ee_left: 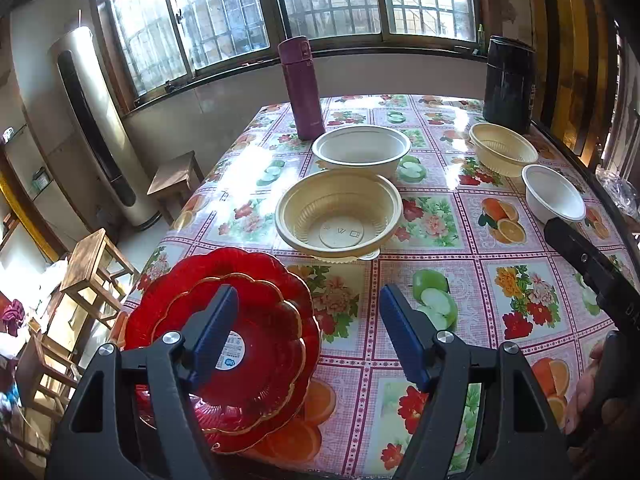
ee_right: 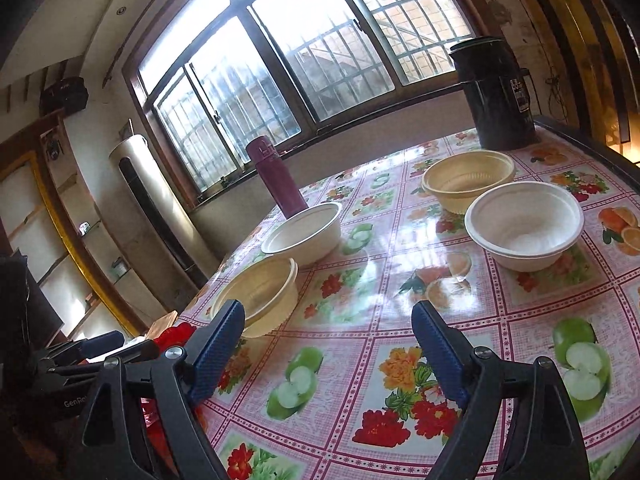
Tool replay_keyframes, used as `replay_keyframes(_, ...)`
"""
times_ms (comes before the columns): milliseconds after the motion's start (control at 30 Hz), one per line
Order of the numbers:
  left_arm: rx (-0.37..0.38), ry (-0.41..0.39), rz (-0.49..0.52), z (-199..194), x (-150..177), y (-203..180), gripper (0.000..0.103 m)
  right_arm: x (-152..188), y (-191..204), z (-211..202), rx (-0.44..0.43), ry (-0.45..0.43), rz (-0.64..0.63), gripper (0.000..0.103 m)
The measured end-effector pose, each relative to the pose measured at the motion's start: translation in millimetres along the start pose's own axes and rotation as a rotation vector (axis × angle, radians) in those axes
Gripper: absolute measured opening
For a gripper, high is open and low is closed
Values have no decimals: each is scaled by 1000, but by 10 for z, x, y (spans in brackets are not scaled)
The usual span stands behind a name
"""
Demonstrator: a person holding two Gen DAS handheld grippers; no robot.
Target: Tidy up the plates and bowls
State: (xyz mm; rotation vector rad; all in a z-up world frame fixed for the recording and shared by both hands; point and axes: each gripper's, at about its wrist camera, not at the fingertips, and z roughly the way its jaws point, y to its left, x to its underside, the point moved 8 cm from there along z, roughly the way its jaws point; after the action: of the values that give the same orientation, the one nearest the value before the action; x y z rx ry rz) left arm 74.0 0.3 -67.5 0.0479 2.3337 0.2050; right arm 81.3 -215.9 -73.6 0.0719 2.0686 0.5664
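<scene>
Through the left wrist camera we see our left gripper [ee_left: 308,328] held wide apart and empty above the near edge of the table [ee_left: 460,240], which wears a fruit-and-flower oilcloth. Its left finger hangs over the red plates [ee_left: 264,320], a smaller gold-rimmed plate nested on a larger scalloped one at the near left corner. Just beyond them sits a yellow bowl [ee_left: 338,216], and directly behind it, nearly touching, a white bowl [ee_left: 361,148]. A purple flask [ee_left: 302,88] stands upright beside that white bowl on its far left. On the far right a second yellow bowl [ee_left: 502,152] sits in front of a black kettle [ee_left: 509,84], with a small white bowl [ee_left: 554,192] just beside it toward us. The black body of the other tool juts in at the right edge. Through the right wrist camera we see our right gripper [ee_right: 328,348], likewise spread wide and holding nothing, hovering over bare oilcloth. The small white bowl [ee_right: 524,224] lies ahead to the right, touching or overlapping the second yellow bowl [ee_right: 468,184] behind it, with the kettle [ee_right: 496,96] further back. To the left, the yellow bowl [ee_right: 260,292] sits just past our left finger, the white bowl [ee_right: 304,232] and flask [ee_right: 276,180] behind it, and a sliver of the red plates [ee_right: 172,336] shows at the table's edge.
</scene>
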Motion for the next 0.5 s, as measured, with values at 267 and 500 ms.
replay_keyframes(267, 16, 9, 18, 103, 2, -182, 73, -54, -106, -47, 32, -42, 41, 87)
replay_keyframes(500, 29, 27, 27, 148, 40, -287, 73, -27, -150, -1, 52, -21, 59, 88)
